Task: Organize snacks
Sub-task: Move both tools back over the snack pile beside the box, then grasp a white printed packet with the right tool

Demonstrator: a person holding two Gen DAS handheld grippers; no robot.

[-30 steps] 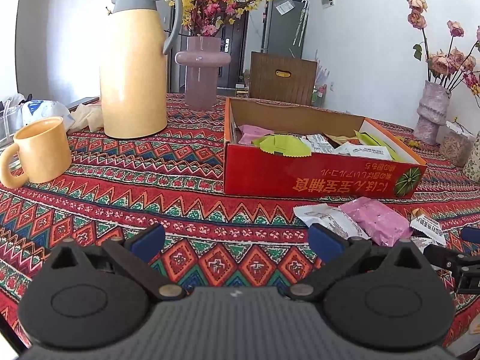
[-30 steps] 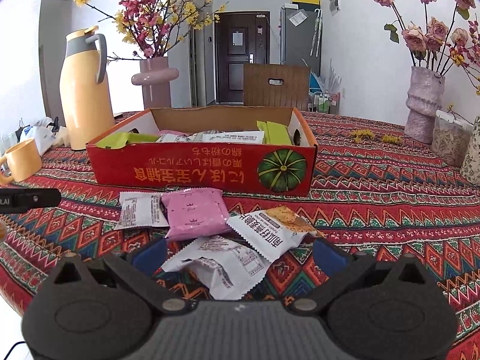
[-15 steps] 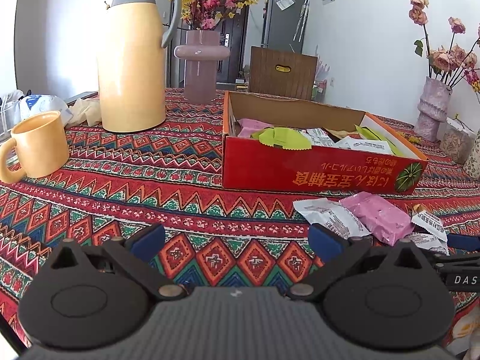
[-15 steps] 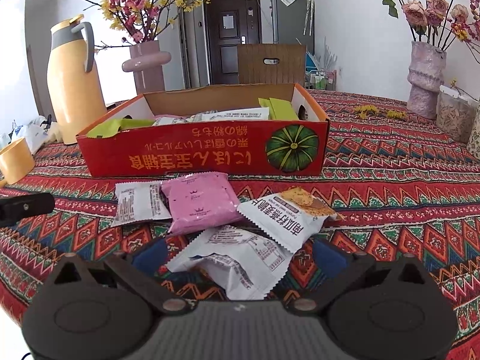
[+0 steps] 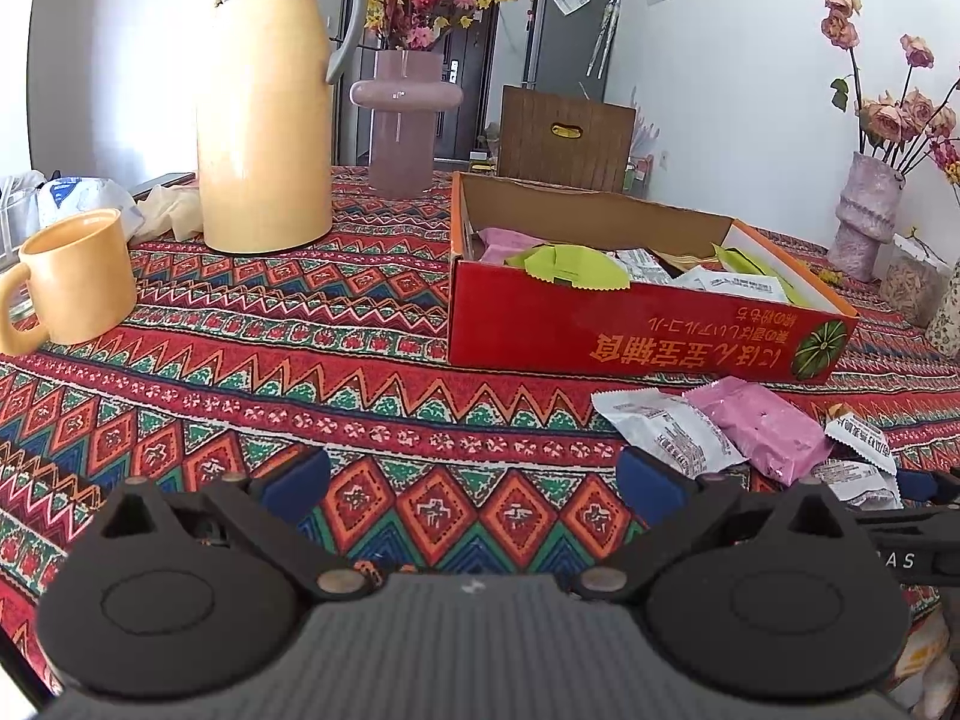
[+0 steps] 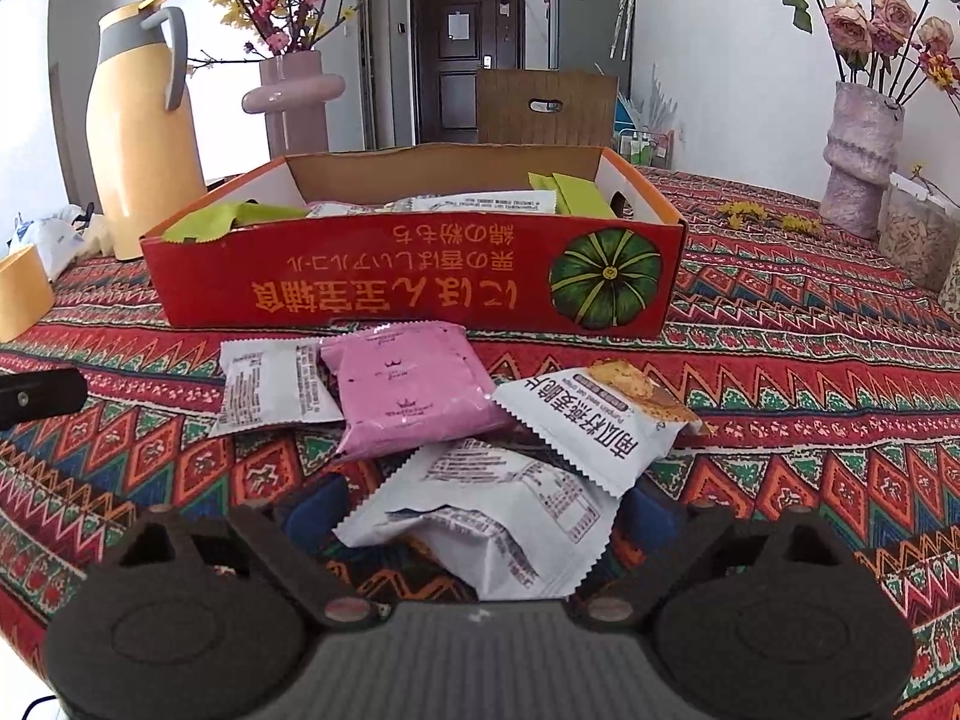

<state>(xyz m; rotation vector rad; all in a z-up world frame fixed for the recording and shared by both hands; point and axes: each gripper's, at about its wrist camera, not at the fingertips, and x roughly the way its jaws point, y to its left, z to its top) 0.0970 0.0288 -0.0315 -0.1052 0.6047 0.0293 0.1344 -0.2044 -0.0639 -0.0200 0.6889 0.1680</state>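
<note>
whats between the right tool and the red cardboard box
In the right wrist view, a pink snack packet and white snack packets lie before the red cardboard box.

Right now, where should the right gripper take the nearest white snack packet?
Across the white packet's puffed middle, coming from the near side, as the right gripper sits. Its jaws have just been closing, straddling it, not yet pressing. Its far end lies under another packet, so lift gently.

Open patterned cloth (image 5: 372, 396) in front of the left gripper (image 5: 471, 477) – bare up to the red box (image 5: 630, 330). Mug (image 5: 78, 276) and thermos (image 5: 264, 108) block the left side. Right gripper (image 6: 480, 510) is crowded – white packet (image 6: 510, 516) between its jaws, pink packet (image 6: 414, 390) and box wall beyond. Cloth right of the box is free.
</note>
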